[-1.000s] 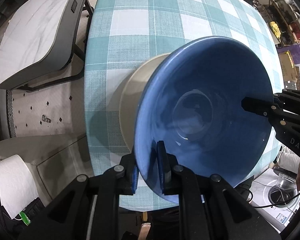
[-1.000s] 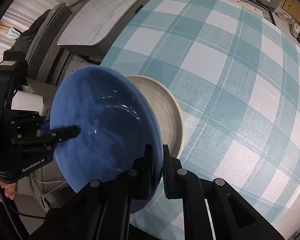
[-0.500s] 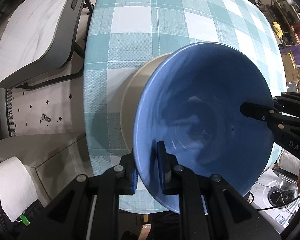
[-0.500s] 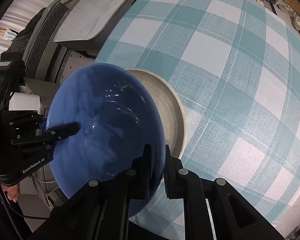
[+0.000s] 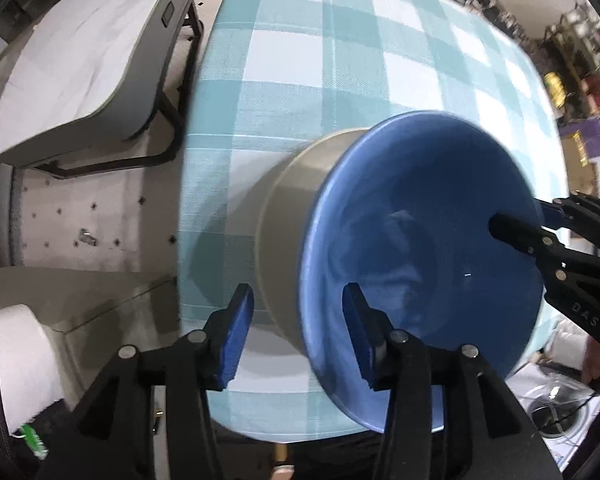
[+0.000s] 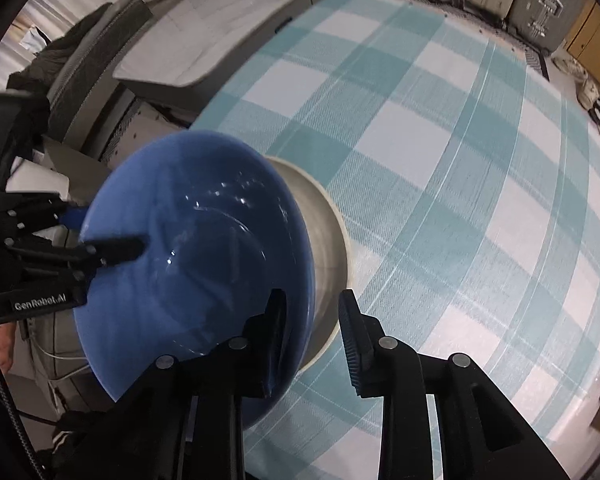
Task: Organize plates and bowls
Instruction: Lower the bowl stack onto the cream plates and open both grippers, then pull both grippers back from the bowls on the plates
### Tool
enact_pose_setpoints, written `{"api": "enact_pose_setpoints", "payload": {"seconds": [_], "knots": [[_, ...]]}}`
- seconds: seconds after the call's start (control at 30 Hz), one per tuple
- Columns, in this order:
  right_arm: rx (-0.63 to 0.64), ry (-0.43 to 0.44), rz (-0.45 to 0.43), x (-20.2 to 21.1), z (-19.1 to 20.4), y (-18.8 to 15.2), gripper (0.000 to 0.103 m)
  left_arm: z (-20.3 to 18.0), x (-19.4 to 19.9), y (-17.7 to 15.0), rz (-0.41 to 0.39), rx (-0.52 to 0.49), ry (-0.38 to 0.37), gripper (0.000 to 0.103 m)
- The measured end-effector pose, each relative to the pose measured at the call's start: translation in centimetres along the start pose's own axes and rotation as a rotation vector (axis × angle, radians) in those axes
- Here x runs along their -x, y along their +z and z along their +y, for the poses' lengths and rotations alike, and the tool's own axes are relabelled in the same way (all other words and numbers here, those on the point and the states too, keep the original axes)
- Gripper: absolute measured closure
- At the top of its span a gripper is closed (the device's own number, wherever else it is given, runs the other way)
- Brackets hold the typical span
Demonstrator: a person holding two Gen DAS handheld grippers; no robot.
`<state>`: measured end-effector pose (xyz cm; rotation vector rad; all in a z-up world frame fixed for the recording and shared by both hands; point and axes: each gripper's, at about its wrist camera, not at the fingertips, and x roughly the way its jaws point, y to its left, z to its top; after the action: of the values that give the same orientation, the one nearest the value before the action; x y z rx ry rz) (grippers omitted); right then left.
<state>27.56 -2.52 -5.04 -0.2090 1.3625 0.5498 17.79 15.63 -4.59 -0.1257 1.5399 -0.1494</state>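
Observation:
A blue bowl [image 5: 420, 248] rests nested in a beige bowl [image 5: 288, 232] near the front edge of the checked tablecloth [image 5: 320, 72]. My left gripper [image 5: 298, 332] straddles the blue bowl's near rim; its jaws are opening and neither pad touches the rim. In the right wrist view the blue bowl [image 6: 204, 264] covers most of the beige bowl [image 6: 328, 248]. My right gripper [image 6: 314, 334] straddles the opposite rim with its jaws opening, and both pads stand off the rim. Each gripper shows in the other's view, the right gripper [image 5: 516, 236] and the left gripper [image 6: 116, 250].
A grey-white padded seat [image 5: 80, 80] stands beside the table's left side over a tiled floor. A white paper roll [image 5: 12, 352] sits low at the left. Cluttered shelves [image 5: 580, 52] lie beyond the far right. The table edge [image 5: 188, 240] runs close to the bowls.
Both grippers were shut on the blue bowl's rim; now their jaws have spread and let go. The blue bowl has settled lower onto the beige bowl.

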Motion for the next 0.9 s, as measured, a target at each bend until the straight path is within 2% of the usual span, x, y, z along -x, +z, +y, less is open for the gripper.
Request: {"api": "enact_pose_setpoints", "payload": {"seconds": [0.03,0.13,0.2,0.27,0.37,0.43,0.5,0.53,0.63,0.7,0.73,0.8,0.9], "knots": [[0.000,0.003,-0.024,0.5,0.0,0.0,0.073,0.0,0.2,-0.1,-0.014,0.001,-0.015,0.056],[0.005,0.013,-0.081,1.9,0.1,0.0,0.065,-0.4,0.8,-0.6,-0.068,-0.002,0.037,0.055],[0.033,-0.013,-0.142,3.2,0.4,-0.3,0.050,-0.7,1.8,-1.0,-0.124,-0.005,0.053,0.053],[0.058,-0.037,-0.202,4.4,0.7,-0.7,0.049,-0.7,2.6,-1.5,-0.172,0.002,0.061,0.050],[0.052,-0.024,-0.313,6.5,0.6,-2.1,0.049,-1.0,4.2,-2.6,-0.258,-0.003,0.089,0.045],[0.055,-0.015,-0.372,7.6,0.8,-3.2,0.044,-0.8,5.2,-3.5,-0.317,0.013,0.087,0.045],[0.051,-0.005,-0.427,8.7,1.1,-4.7,0.024,-0.8,6.2,-4.6,-0.384,0.042,0.052,0.044],[0.042,-0.003,-0.451,9.1,1.2,-5.4,0.020,-1.0,6.8,-5.4,-0.426,0.061,0.025,0.041],[0.012,0.013,-0.536,10.2,1.3,-7.8,0.018,-2.2,8.2,-8.2,-0.590,0.101,0.007,0.006],[0.004,0.018,-0.579,10.9,1.3,-9.3,0.014,-3.5,9.0,-9.8,-0.686,0.088,0.039,0.005],[-0.010,0.028,-0.595,11.1,1.2,-10.0,0.012,-4.6,9.4,-10.8,-0.737,0.074,0.080,0.005],[-0.053,0.062,-0.631,11.6,0.7,-11.4,0.005,-5.7,9.7,-11.9,-0.791,0.060,0.120,0.005],[-0.115,0.088,-0.702,12.0,-0.2,-13.6,0.001,-7.2,9.7,-14.3,-0.887,0.040,0.132,0.000]]}}
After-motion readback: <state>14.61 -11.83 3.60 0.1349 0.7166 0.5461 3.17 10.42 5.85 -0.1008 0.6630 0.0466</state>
